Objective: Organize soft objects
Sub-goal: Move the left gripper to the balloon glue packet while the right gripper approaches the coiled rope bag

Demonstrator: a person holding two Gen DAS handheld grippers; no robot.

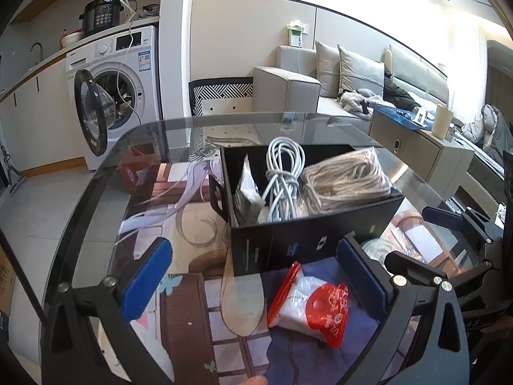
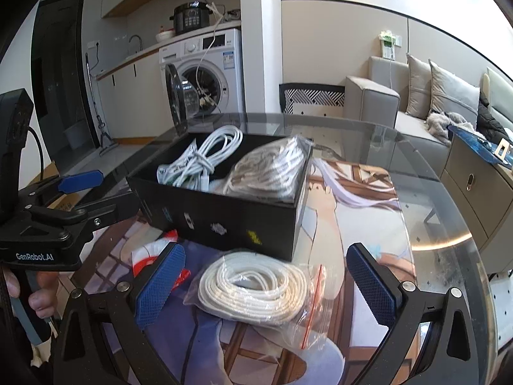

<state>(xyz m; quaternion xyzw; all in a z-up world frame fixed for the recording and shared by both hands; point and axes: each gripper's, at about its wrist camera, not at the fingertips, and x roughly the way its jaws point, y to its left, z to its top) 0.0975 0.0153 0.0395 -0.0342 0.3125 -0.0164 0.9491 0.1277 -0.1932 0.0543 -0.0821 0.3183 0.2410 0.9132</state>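
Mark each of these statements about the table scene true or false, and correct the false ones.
1. The black box is empty. False: it holds a white cable bundle and a bagged rope coil.
2. The left gripper is open, nothing gripped. True.
3. The red and white packet lies inside the box. False: it lies on the table in front of it.
4. The bagged white coil lies between the right gripper's open fingers. True.
5. The washing machine door is closed. False: it stands open.
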